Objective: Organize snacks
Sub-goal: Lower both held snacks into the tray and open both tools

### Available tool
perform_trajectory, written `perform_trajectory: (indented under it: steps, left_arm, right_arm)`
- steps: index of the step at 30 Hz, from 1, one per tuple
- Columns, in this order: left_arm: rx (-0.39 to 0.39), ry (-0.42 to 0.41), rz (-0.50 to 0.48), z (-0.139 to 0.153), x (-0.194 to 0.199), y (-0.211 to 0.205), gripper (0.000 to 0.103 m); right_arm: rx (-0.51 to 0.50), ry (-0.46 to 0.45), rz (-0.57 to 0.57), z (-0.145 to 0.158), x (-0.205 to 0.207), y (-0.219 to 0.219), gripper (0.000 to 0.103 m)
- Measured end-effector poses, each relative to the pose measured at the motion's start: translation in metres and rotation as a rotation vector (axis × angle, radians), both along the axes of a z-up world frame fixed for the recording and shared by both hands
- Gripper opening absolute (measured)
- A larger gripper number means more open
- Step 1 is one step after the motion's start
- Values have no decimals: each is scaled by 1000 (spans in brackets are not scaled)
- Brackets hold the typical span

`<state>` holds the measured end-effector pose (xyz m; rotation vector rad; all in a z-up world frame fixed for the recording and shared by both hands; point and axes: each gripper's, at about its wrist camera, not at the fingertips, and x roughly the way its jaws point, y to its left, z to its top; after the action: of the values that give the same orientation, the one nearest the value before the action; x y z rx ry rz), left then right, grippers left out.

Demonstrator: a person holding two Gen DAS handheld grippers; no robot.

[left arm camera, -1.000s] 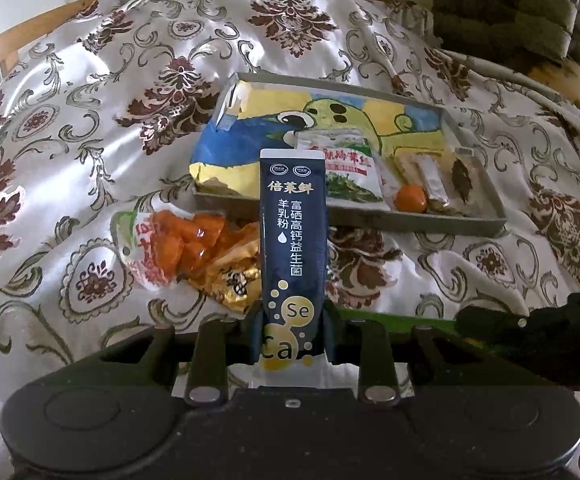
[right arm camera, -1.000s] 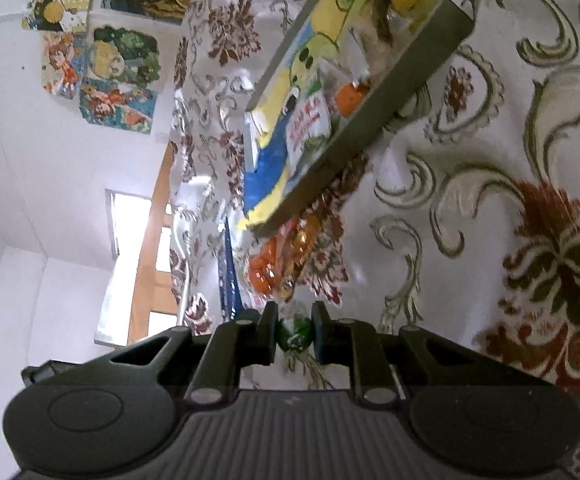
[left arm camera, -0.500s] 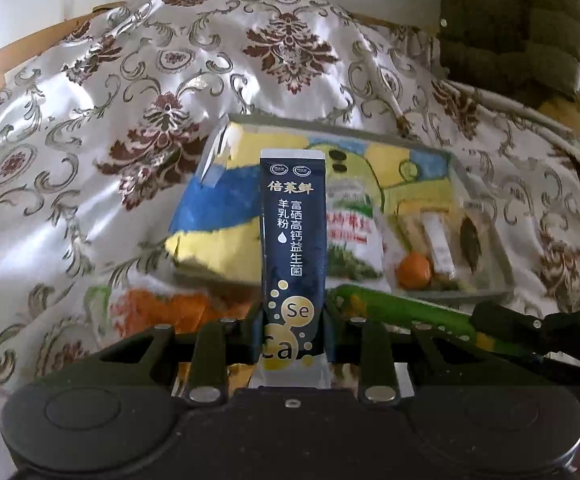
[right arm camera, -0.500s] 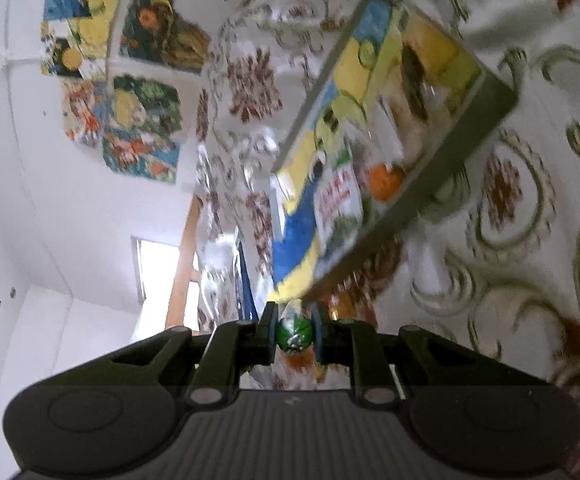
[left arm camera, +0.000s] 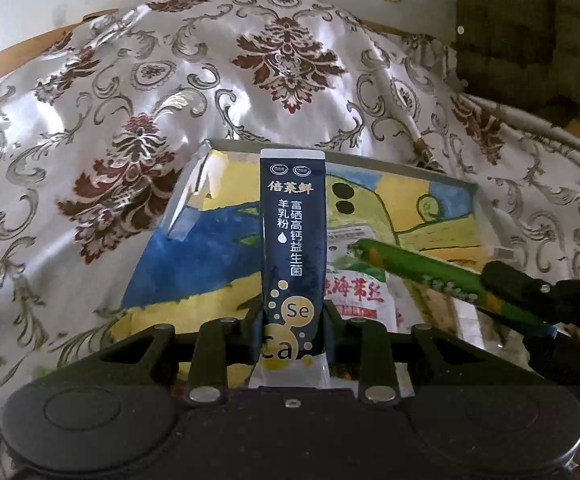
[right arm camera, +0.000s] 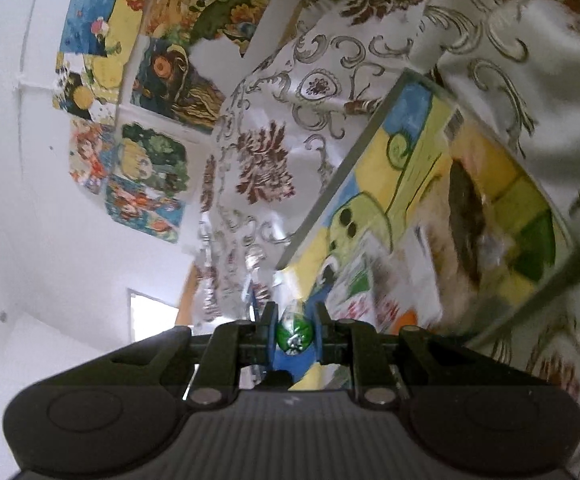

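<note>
My left gripper [left arm camera: 293, 330] is shut on a tall dark-blue sachet [left arm camera: 293, 240] with white Chinese print, held upright above the near edge of the tray [left arm camera: 370, 158]. The tray is a shallow grey box lined with a blue-and-yellow drawing. A white-and-red snack packet [left arm camera: 360, 296] lies in it. My right gripper [right arm camera: 294, 332] is shut on a green stick snack [right arm camera: 294, 330], seen end-on. In the left wrist view that green stick [left arm camera: 422, 272] reaches in from the right over the tray. The tray also shows tilted in the right wrist view [right arm camera: 322, 208], blurred.
The tray lies on a shiny white cloth with dark-red floral pattern [left arm camera: 285, 60]. A dark green padded jacket [left arm camera: 530, 40] lies at the back right. Colourful drawings [right arm camera: 149, 92] hang on the white wall.
Both grippers moved forward over the tray. The orange and gold snack bags in front of the tray have dropped out of sight below my left gripper. The green stick now reaches over the tray.
</note>
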<state>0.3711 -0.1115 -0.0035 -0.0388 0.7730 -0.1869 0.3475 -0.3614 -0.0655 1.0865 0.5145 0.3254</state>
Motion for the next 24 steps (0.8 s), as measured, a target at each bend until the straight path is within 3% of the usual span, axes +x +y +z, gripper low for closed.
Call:
perform_trajectory:
  steps: [11,24]
  left_arm:
    - [9,12,27,-23,42,-14,31]
    - [28,27,60,-35,48,-11,35]
  right_arm:
    - [-148,-18,33,-14,23,22,22]
    - [-373,-50,34,-2,18,38,29]
